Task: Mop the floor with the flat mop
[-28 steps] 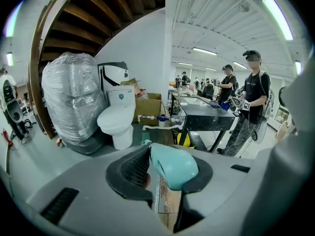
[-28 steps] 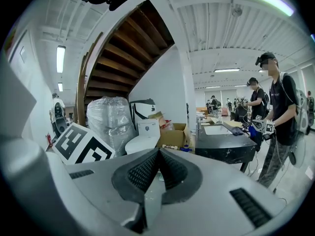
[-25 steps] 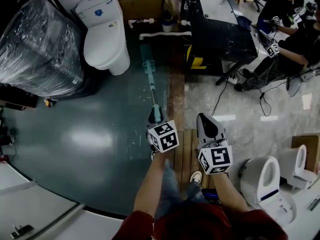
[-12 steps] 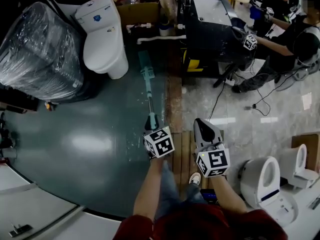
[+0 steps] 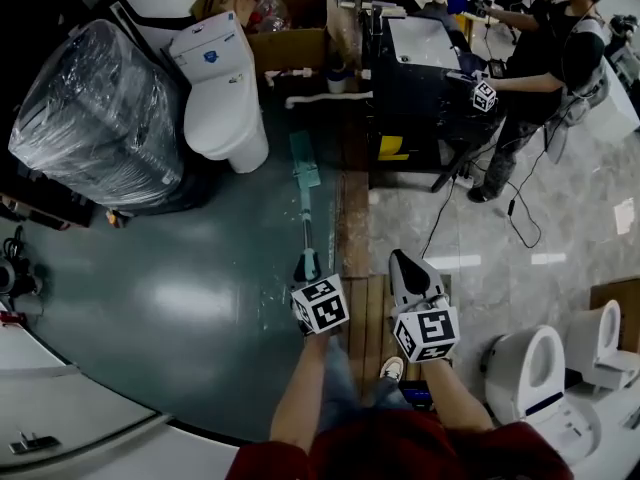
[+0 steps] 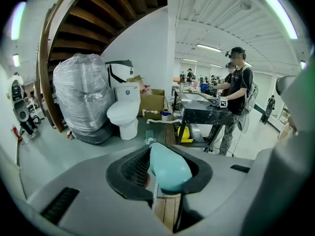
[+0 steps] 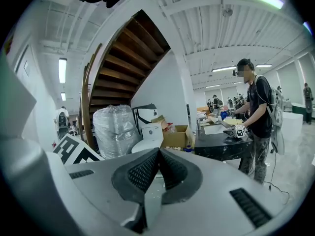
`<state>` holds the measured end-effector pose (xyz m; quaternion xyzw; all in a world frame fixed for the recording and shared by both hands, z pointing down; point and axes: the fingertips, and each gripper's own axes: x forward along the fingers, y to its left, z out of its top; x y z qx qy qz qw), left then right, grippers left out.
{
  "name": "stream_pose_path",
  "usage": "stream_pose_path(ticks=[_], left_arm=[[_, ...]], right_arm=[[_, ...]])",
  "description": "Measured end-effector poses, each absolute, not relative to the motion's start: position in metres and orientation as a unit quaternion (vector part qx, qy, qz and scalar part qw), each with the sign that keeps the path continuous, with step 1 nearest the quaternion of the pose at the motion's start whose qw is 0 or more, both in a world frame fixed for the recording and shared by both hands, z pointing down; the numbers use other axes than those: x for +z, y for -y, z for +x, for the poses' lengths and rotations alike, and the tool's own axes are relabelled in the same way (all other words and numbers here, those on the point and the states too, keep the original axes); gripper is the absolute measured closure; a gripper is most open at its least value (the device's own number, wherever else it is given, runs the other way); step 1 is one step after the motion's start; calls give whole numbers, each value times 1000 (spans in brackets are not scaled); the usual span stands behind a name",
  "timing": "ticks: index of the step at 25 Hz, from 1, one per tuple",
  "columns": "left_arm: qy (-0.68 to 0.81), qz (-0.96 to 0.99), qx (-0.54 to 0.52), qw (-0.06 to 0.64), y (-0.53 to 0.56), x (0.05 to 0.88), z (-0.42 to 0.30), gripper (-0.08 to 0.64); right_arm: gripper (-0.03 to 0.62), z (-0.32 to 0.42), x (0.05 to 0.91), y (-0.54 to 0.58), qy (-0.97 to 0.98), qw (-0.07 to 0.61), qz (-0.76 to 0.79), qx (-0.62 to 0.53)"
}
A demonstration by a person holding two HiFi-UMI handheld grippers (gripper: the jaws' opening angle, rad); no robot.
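left gripper (image 5: 308, 264): jaws closed round the teal grip (image 6: 170, 167) at the pole's top end, pads on both sides. looks a firm hold.
right gripper (image 5: 408, 265): jaws shut together, nothing betw. them. hangs beside the left one, apart from the mop.
mop (image 5: 304, 163): flat head down on the green floor (image 5: 180, 298), just beside the toilet (image 5: 228, 103) base and near the wood strip (image 5: 352, 213). pole slopes back up to the left gripper.
why held so: end-of-pole, one-handed hold prob. gives reach fwd while the person stays back on the boards. my judgement.
floor: glossy, light glare. streaks near the pole, can't tell wet from scuffed.
surroundings: wrapped bundle (image 5: 100, 118) left of the toilet. black bench (image 5: 420, 78) at right w/ another person (image 5: 535, 58) at it, well apart from the mop.
step in hand: likely a stroke along the floor's right edge.
risk: head could knock the toilet base or catch the strip edge.
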<state>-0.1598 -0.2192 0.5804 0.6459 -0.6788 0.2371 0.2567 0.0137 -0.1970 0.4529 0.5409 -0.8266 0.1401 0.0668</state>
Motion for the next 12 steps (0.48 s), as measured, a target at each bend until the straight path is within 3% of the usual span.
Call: stream_pose_path(ticks=[12], left_arm=[[685,641,238,252,127,545,-123,437]], right_arm=[[575,51,420,125,838,60,528,127]])
